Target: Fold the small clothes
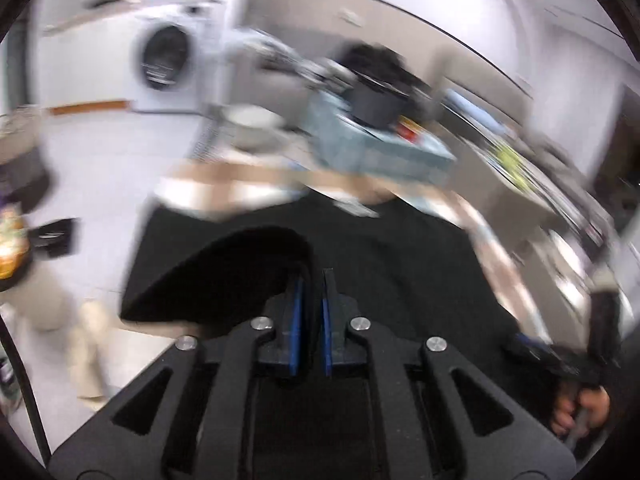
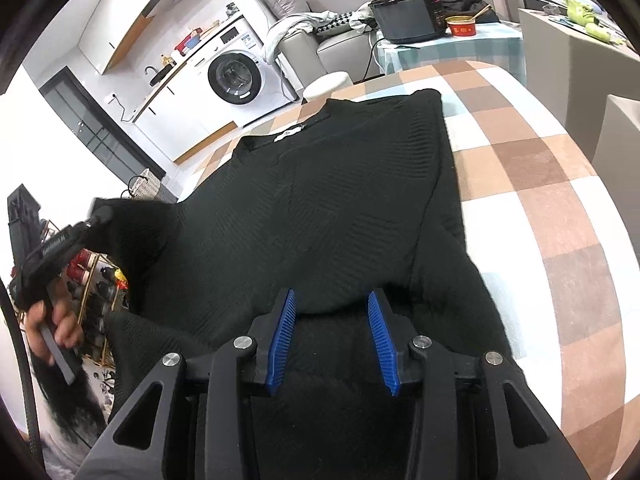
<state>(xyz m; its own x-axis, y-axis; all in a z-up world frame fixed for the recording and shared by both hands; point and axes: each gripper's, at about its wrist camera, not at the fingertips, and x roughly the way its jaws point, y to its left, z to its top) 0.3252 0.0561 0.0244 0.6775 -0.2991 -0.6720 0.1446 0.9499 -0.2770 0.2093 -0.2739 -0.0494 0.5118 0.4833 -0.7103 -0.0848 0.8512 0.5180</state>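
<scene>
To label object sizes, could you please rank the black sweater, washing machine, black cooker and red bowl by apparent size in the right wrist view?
1. black sweater, by far the largest, though nearest the camera
2. washing machine
3. black cooker
4. red bowl

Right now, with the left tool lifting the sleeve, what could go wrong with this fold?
1. The left tool pinches only the edge of the black sweater's sleeve; it might slip out.
2. The right tool is open over the hem, pinning nothing, so the sweater may drag across the checkered cloth.
3. The left view is blurred, so the move looks fast.
</scene>
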